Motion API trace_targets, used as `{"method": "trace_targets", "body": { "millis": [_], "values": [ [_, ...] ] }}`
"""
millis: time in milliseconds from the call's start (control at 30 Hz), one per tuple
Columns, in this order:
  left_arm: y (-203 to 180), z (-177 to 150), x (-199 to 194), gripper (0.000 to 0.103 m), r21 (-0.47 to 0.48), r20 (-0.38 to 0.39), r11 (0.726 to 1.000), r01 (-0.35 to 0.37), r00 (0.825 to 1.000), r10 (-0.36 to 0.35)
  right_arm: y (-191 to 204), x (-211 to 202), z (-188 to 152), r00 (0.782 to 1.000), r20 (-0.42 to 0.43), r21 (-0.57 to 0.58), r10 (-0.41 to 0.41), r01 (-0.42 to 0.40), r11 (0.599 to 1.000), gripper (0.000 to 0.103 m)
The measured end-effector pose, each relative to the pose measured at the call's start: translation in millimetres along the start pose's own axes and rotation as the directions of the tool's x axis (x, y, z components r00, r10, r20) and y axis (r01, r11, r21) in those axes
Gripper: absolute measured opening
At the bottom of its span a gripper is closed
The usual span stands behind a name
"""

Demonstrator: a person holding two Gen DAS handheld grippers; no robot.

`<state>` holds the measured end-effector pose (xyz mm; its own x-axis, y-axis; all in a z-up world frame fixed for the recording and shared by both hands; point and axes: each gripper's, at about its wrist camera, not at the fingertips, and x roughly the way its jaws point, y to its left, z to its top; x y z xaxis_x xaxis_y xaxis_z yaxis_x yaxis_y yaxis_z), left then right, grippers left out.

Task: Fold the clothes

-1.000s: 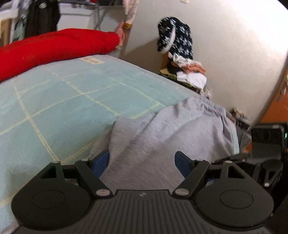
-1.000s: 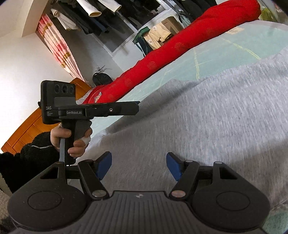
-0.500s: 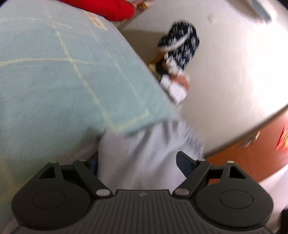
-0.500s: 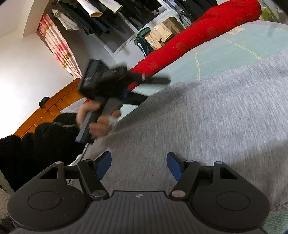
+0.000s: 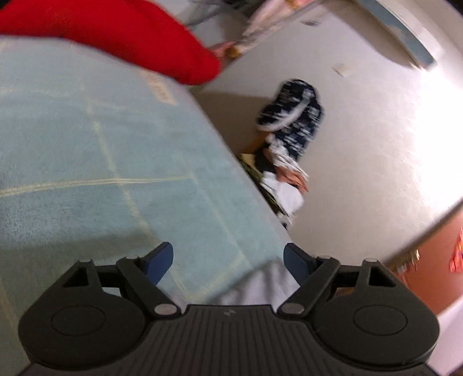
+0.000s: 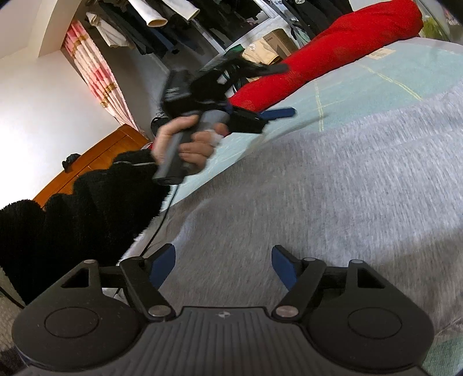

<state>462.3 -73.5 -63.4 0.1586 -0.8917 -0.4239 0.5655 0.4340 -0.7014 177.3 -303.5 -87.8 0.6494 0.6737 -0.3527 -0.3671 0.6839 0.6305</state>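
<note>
A grey garment lies spread on the pale blue bed cover. My right gripper is open and empty, low over the garment's near part. My left gripper is open and empty, raised over the bed near its right edge; only a small strip of the grey garment shows under it. In the right wrist view the left gripper is held in a hand above the bed, beyond the garment's left edge, blurred.
A long red bolster lies along the far side of the bed. A pile of clothes sits against the white wall to the right of the bed. Hanging clothes and a wooden cabinet are to the left.
My left gripper has lifted off the grey garment and swung up and forward over the bed. My right gripper has stayed in place, open.
</note>
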Motion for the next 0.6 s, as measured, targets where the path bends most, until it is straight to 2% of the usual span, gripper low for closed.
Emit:
{"method": "trace_targets", "body": {
  "millis": [100,300,600],
  "values": [
    [-10,-7,-12,0.084,0.073,-0.028,0.996,-0.043,0.999,0.045,0,-1,-1,1.0,0.006,0.006,0.007,-0.007,1.0,0.08],
    [13,-15,-11,0.084,-0.019,-0.118,0.995,-0.094,0.989,0.091,0,-4,-2,1.0,0.011,0.009,0.006,-0.006,1.0,0.08],
    [5,-39,-27,0.084,0.021,-0.163,0.998,-0.051,0.985,0.053,-2,-6,-1,1.0,0.014,0.015,0.015,-0.015,1.0,0.08]
  ]
}}
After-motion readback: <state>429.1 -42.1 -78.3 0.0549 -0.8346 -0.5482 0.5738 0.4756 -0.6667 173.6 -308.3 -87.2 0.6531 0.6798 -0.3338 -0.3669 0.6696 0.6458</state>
